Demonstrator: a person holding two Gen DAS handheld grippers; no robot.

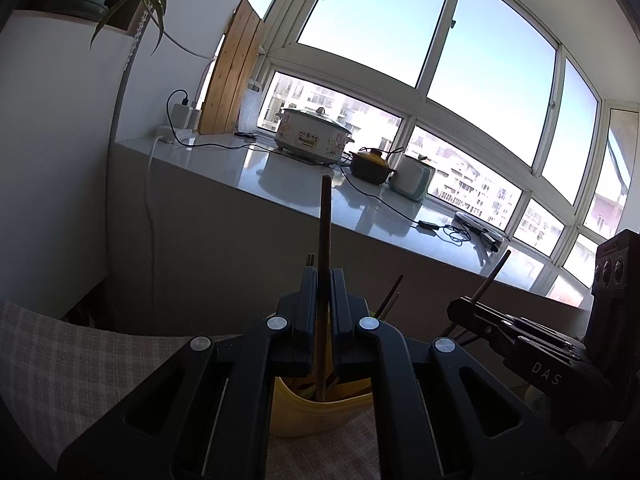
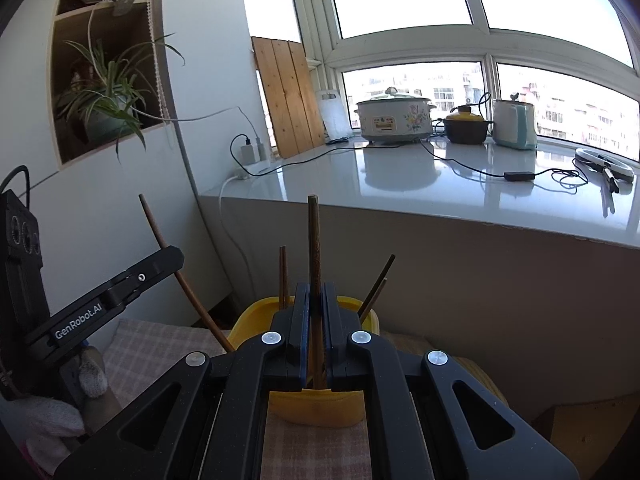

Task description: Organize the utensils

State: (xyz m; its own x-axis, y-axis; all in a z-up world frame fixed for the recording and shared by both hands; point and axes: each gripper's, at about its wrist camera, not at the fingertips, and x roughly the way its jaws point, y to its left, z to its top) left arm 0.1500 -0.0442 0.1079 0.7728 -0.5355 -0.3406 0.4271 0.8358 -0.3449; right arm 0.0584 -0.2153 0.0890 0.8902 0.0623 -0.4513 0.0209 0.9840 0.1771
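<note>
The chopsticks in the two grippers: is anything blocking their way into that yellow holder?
Nothing visible does. Each gripper is shut on a chopstick whose lower end already reaches into the yellow holder, where a few other chopsticks lean at the sides.

chopstick [image 1: 325, 236] tips hidden (probably) inside yellow holder [image 1: 308, 410]

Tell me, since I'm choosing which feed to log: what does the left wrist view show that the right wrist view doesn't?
Only the left wrist view shows the right gripper from the side, shut on a chopstick.

Only the right wrist view shows the wall shelf, the whole spider plant in its pot, and the left gripper from the side.

Both show a brown chopstick clamped between the camera's own fingers, the yellow holder below, and the floral cooker on the white sill.
</note>
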